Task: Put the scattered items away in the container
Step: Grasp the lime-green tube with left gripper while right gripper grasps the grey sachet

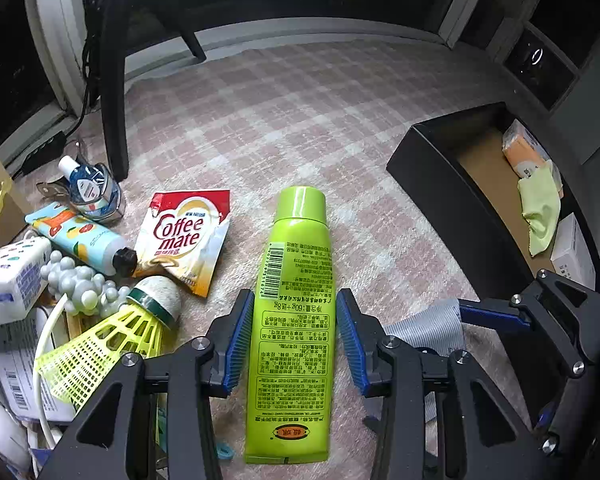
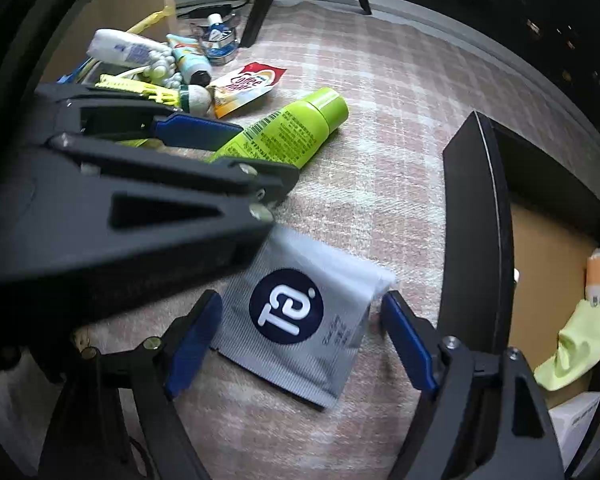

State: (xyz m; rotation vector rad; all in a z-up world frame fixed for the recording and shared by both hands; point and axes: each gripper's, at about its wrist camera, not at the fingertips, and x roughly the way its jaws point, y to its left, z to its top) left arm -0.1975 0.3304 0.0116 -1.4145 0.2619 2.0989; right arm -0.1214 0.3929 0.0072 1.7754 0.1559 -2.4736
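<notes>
The green tube point(image 1: 292, 320) lies flat on the checked cloth point(image 1: 300, 120), cap pointing away from me, and my left gripper point(image 1: 296, 332) straddles its middle: one blue pad sits against the tube's left side, the other stands just off its right side, so I read the jaws as half spread around it, not yet pinching. My worry here is the tube's smooth, rounded body; if I close off-centre it could squirt forward or roll toward the Coffee mate sachet point(image 1: 184, 236) and shuttlecock point(image 1: 112, 340) just beside it. Under my right gripper point(image 2: 300, 336) lies the grey sachet point(image 2: 300, 320) with the dark round logo, flat on the cloth between jaws spread wide, pads clear of both edges. It is thin and limp, so I judge the pads may slide over it or bunch the cloth instead. The two grippers are crowded close together, and a careless move could knock them. The black container point(image 2: 472, 220) stands just to the right, already holding an orange packet point(image 1: 524, 152) and a yellow-green cloth point(image 1: 540, 216); its tall near wall could catch a low carry.
</notes>
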